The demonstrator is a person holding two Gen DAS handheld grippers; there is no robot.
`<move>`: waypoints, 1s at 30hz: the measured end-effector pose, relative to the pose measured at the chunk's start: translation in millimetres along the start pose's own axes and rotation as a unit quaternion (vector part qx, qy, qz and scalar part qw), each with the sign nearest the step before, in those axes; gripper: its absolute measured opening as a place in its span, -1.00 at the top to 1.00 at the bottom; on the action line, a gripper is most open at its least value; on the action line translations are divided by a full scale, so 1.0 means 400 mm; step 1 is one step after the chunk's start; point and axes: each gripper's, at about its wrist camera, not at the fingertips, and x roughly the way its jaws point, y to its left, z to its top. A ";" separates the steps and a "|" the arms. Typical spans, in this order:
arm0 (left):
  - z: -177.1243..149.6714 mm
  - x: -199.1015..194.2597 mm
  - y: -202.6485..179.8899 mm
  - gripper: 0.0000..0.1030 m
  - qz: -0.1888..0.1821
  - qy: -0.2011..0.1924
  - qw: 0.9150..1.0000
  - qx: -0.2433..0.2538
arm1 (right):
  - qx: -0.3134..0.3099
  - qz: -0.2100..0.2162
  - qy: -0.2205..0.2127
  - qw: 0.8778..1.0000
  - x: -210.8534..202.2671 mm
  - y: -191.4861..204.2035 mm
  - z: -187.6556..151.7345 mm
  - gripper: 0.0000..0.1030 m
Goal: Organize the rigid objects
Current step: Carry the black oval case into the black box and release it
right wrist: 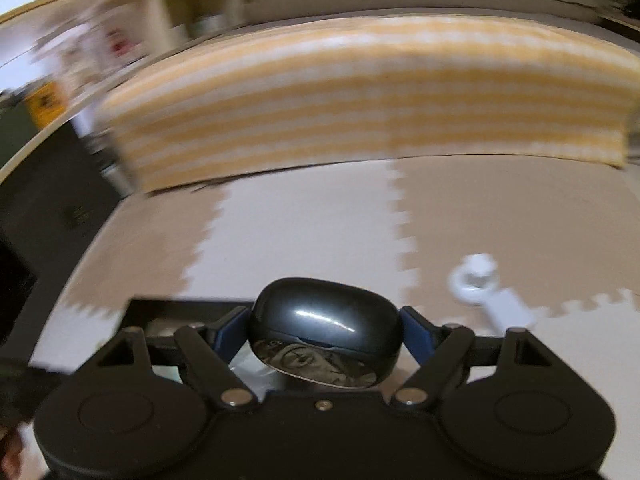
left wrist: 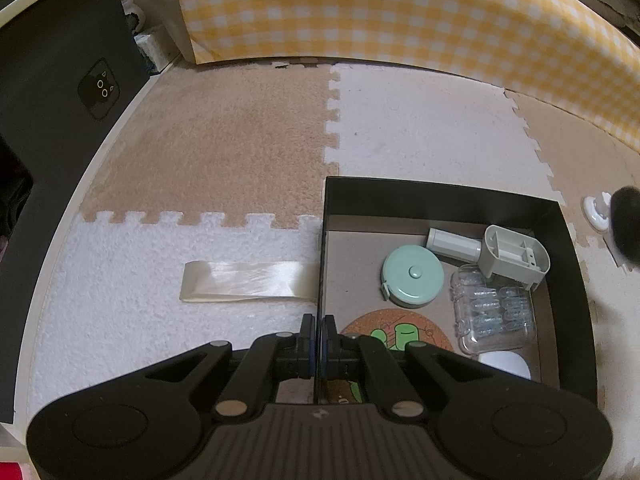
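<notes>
We see the yellow checked fabric [left wrist: 400, 20] stretching widest across the back, above the floor of interlocking foam mat tiles [left wrist: 208, 136], tan and white in turn. A black panel [left wrist: 60, 80] leans at the far left.

On the mat sits the black box [left wrist: 572, 264], open at the top with a grey cardboard floor. Our left claw [left wrist: 319, 332] is pinched tight on the box's left wall, a blue pad on each side of the thin edge.

Our right claw [right wrist: 324, 330] grips a glossy black case [right wrist: 324, 320], rounded like an earbud case, pressed between the blue pads and held above the mat near the box's far edge; that view is smeared by motion.

Inside the box, from big to small: a round cork coaster [left wrist: 396, 330] with a green figure at the near side, a clear plastic case [left wrist: 492, 316] at the right, a mint round tape measure [left wrist: 414, 276] in the middle, a grey open-topped holder [left wrist: 516, 256] in the far right corner with a white cylinder [left wrist: 452, 244] just beside it, and a white rounded thing [left wrist: 506, 364], partly hidden by the claw.

Left of the box a clear plastic strip [left wrist: 248, 280] lies flat on a white tile. A small white fitting [right wrist: 484, 284] lies on the mat to the right of the box.
</notes>
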 end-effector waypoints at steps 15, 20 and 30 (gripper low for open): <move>0.003 0.001 0.002 0.95 -0.003 0.003 1.000 -0.005 | -0.150 0.104 0.104 0.978 0.076 0.248 -0.171 -0.58; 0.003 0.000 0.002 0.96 -0.003 0.004 1.000 -0.005 | -0.134 0.119 0.117 0.977 0.104 0.276 -0.185 -0.58; 0.003 -0.001 0.000 0.95 -0.003 0.004 1.000 -0.003 | -0.089 0.132 0.124 0.979 0.118 0.288 -0.197 -0.77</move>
